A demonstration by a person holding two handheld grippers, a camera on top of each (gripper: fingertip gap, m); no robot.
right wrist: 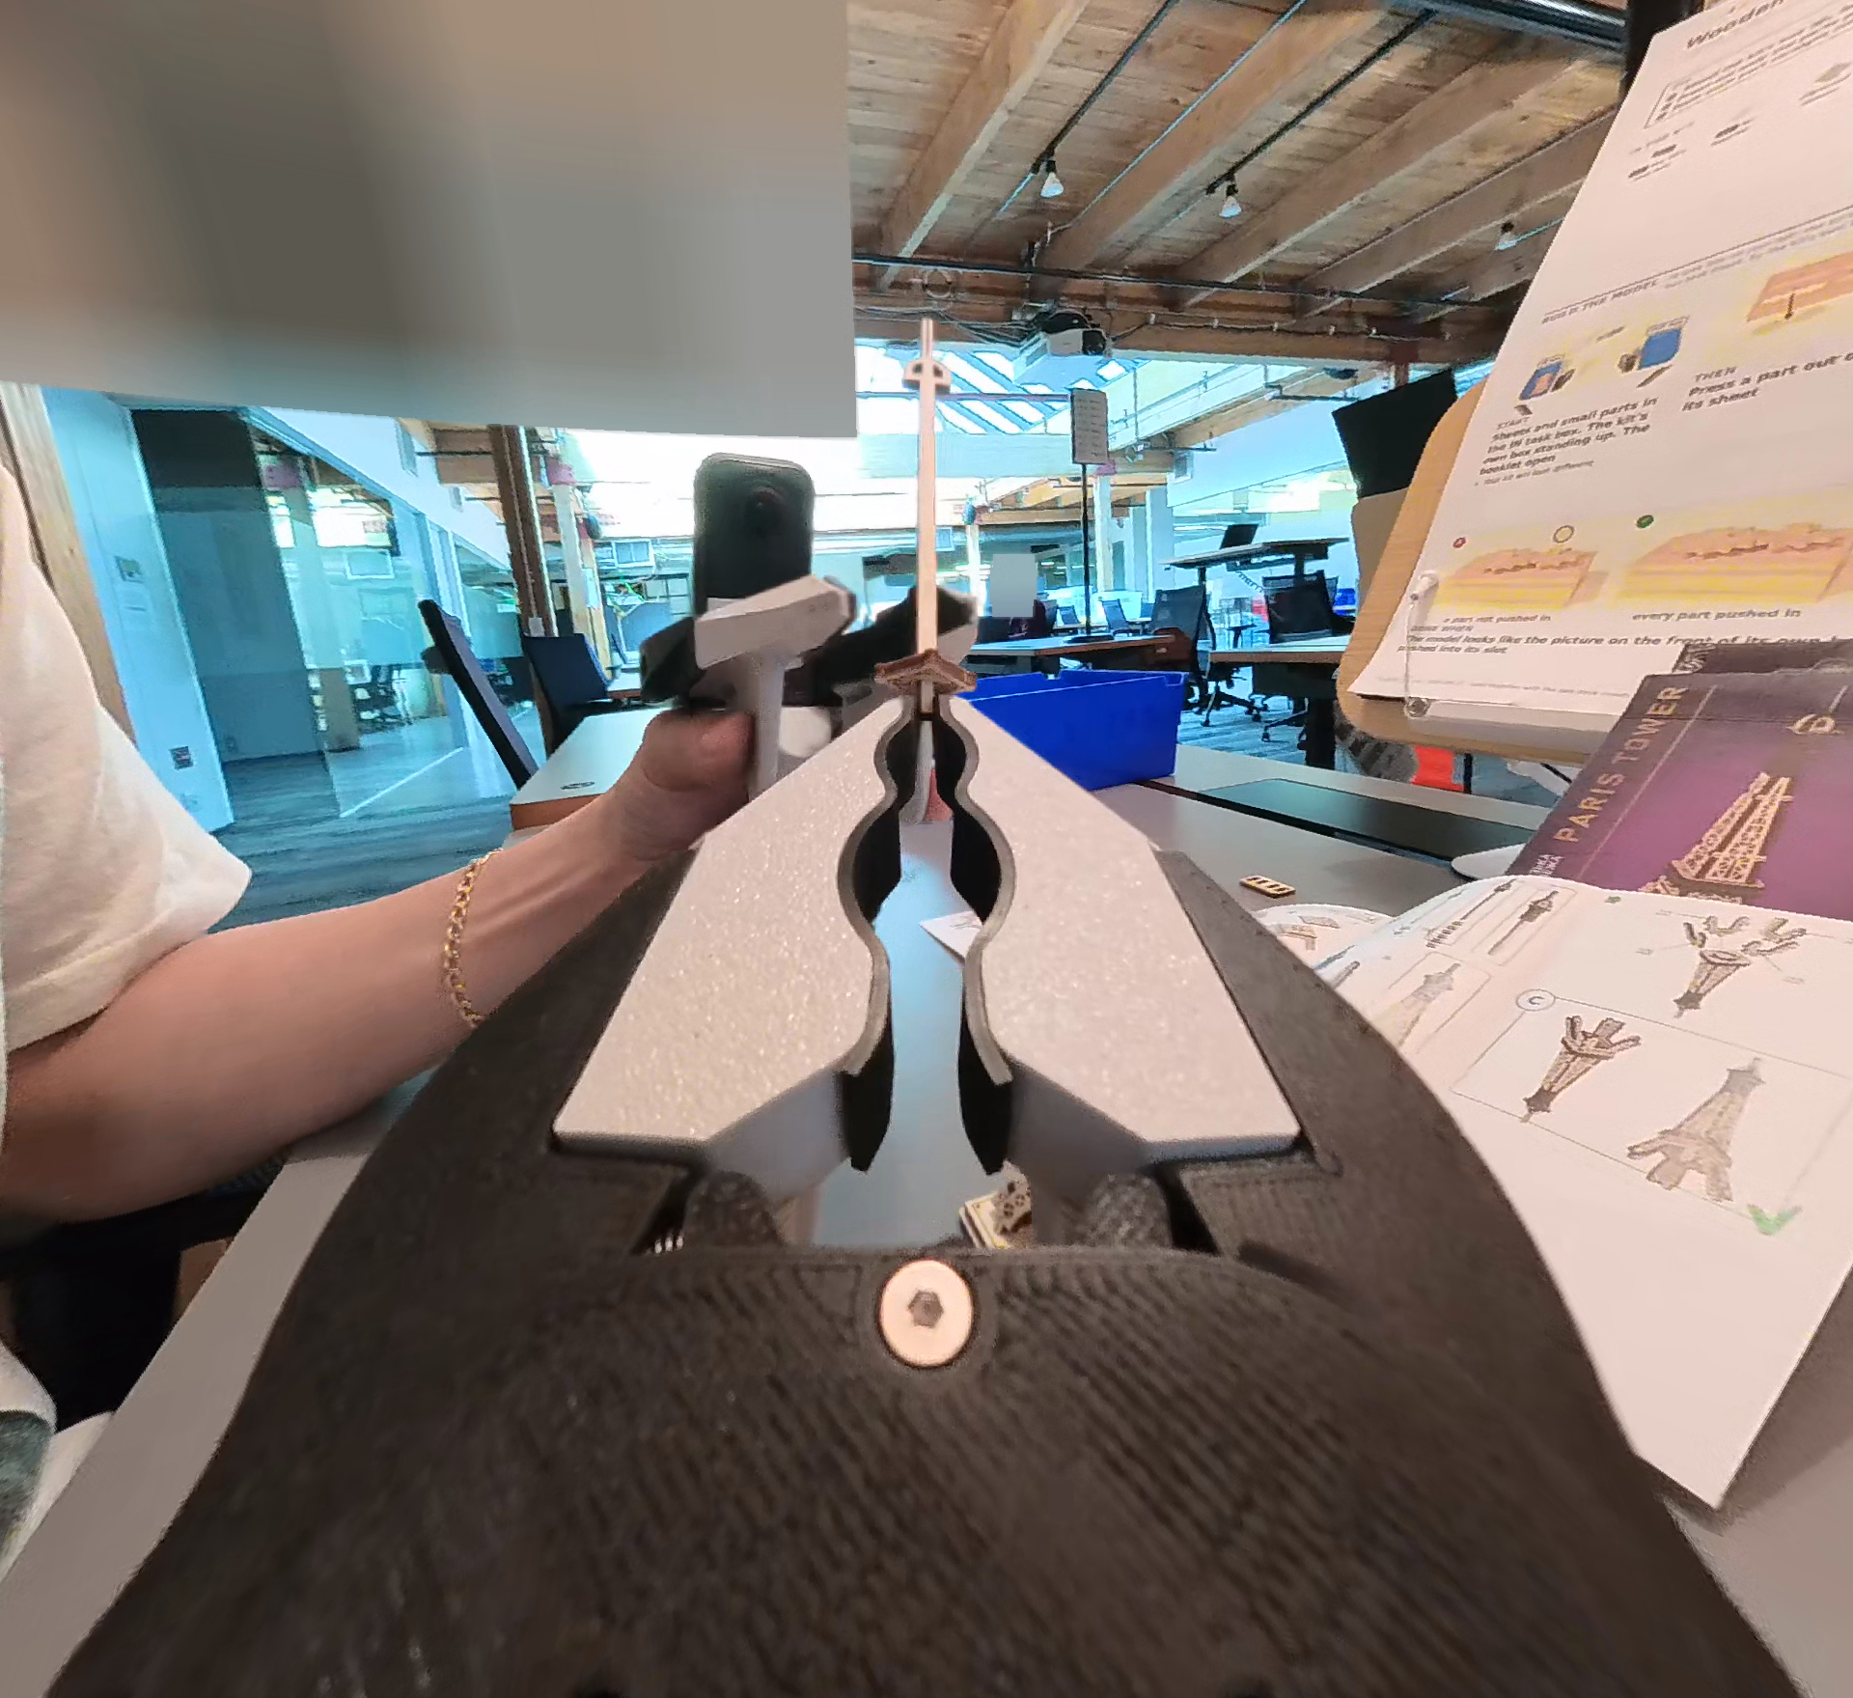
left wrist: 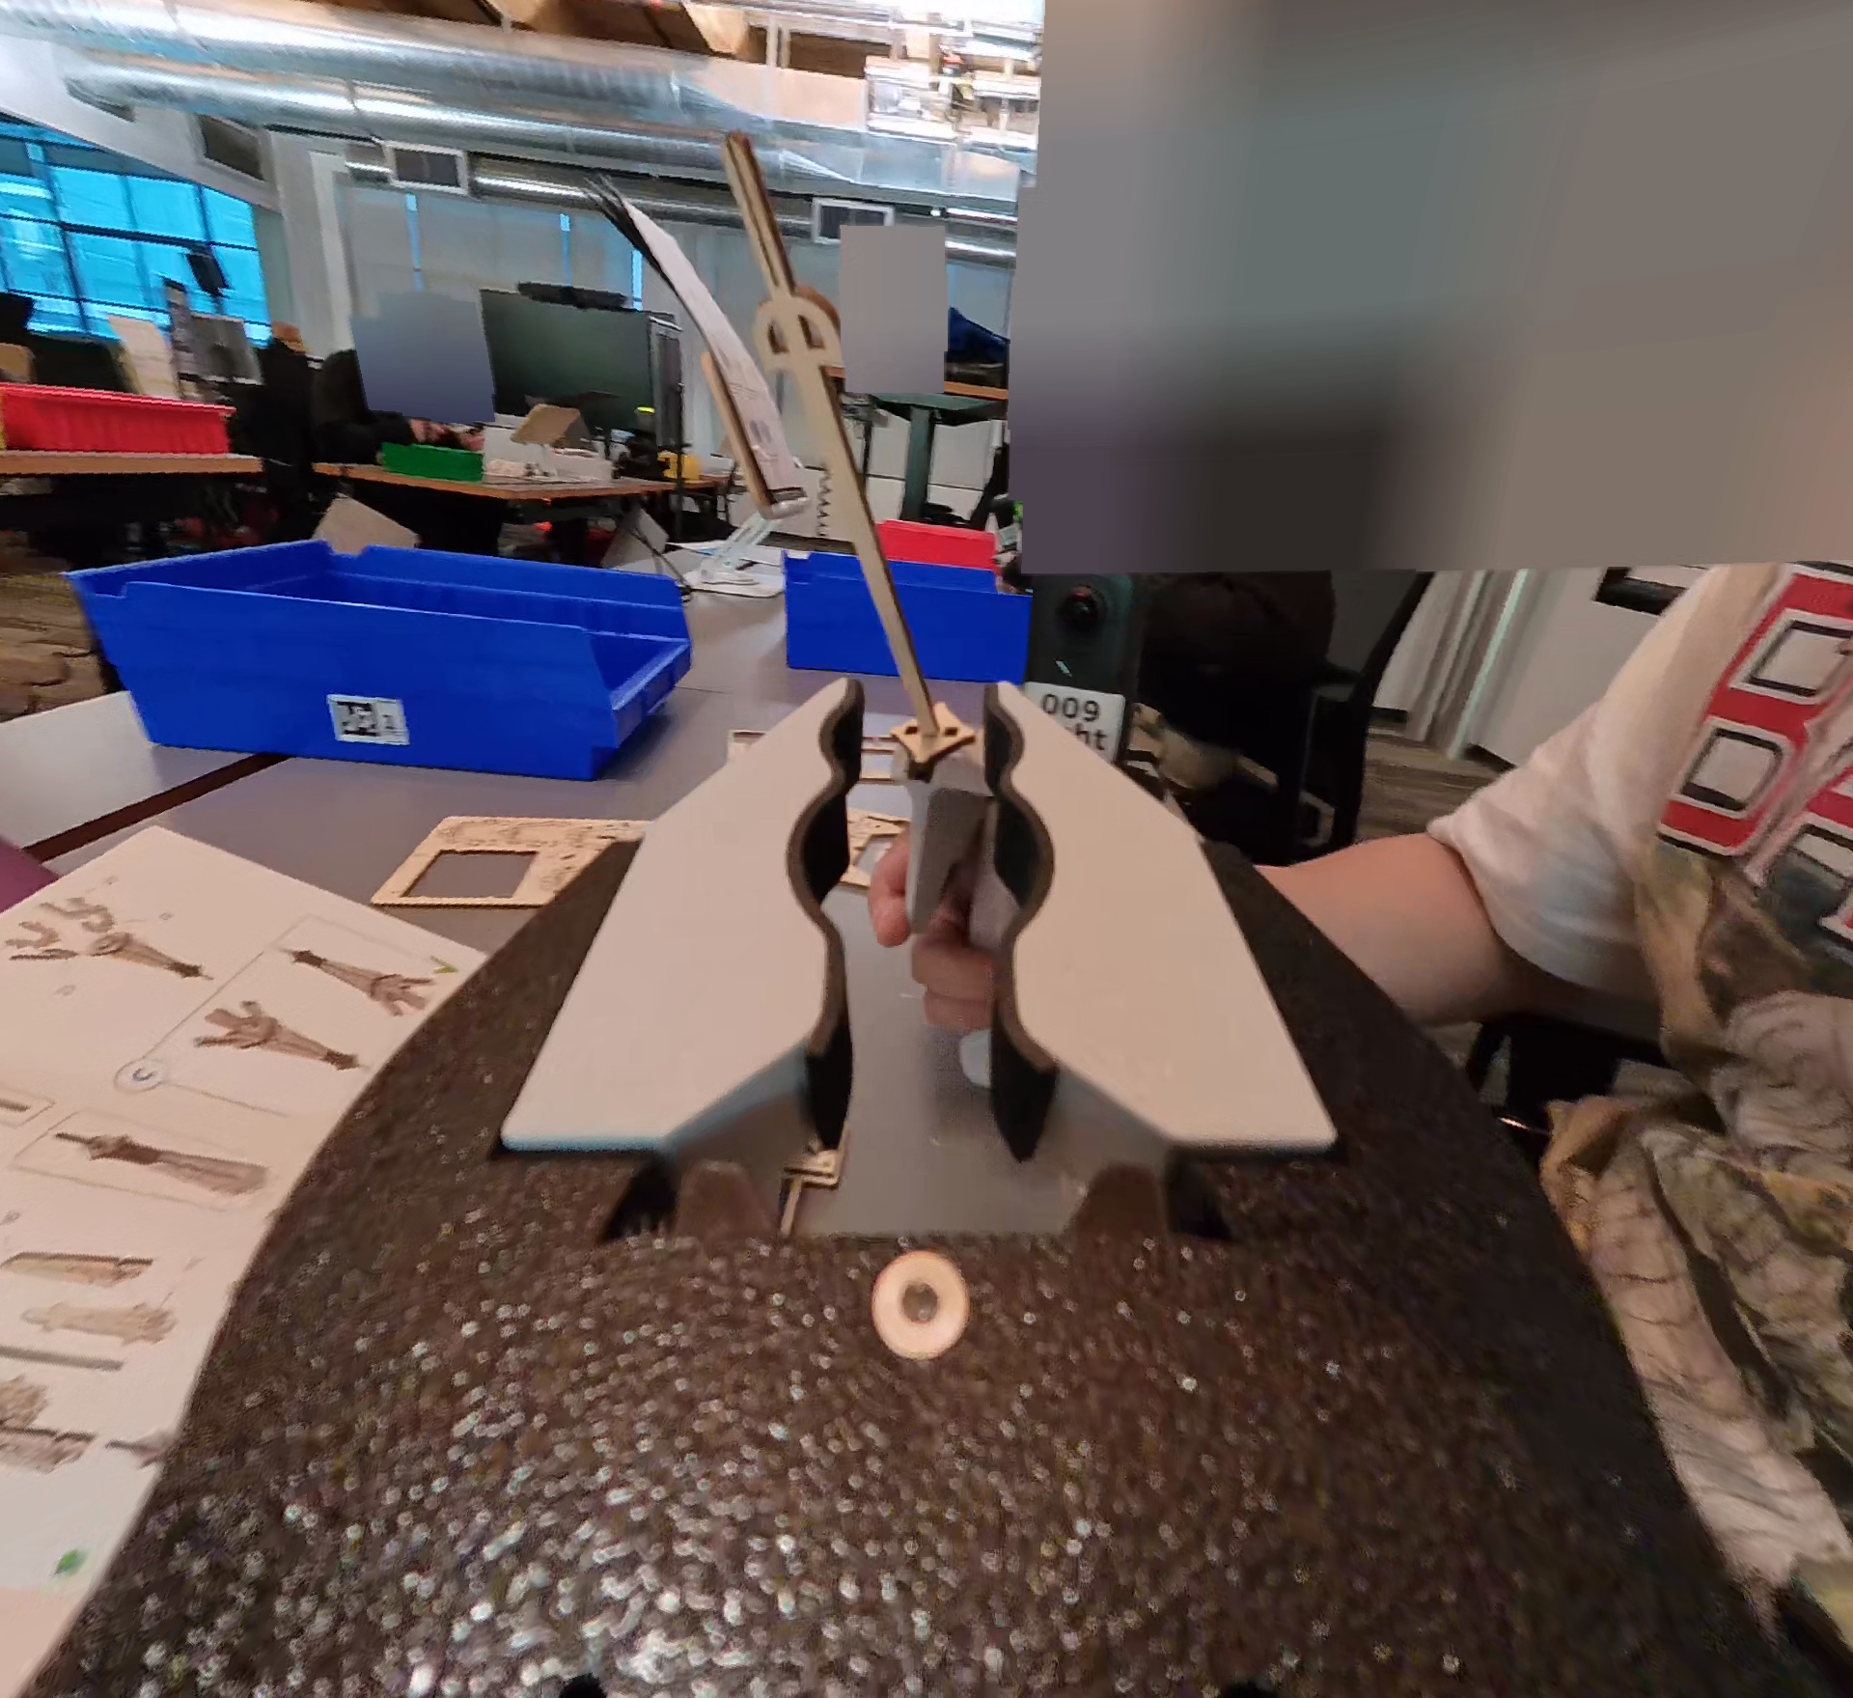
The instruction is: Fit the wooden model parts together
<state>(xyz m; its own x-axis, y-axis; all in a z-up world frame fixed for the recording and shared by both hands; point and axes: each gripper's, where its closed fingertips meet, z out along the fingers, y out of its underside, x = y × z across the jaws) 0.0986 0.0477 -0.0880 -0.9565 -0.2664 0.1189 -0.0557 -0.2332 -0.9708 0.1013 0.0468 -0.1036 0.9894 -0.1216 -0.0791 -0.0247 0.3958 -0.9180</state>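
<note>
A long thin wooden spire (left wrist: 852, 466) with a half-ring near its top stands upright and leans a little. A small square wooden collar (left wrist: 933, 737) sits on its lower shaft. My right gripper (right wrist: 922, 715) is shut on the spire's (right wrist: 928, 496) bottom end, just under the collar (right wrist: 924, 675). My left gripper (left wrist: 922, 709) is open, its tips on either side of the collar with small gaps. The right gripper (left wrist: 943, 817) shows between them from below. In the right wrist view the left gripper (right wrist: 867, 637) straddles the shaft.
Two blue bins (left wrist: 401, 647) (left wrist: 902, 617) stand on the grey table, with a punched-out wooden sheet (left wrist: 501, 858) and an instruction booklet (left wrist: 150, 1098). The purple kit box (right wrist: 1685, 797), an instruction sheet on a stand (right wrist: 1654, 346) and a small loose part (right wrist: 1265, 885) lie to the right.
</note>
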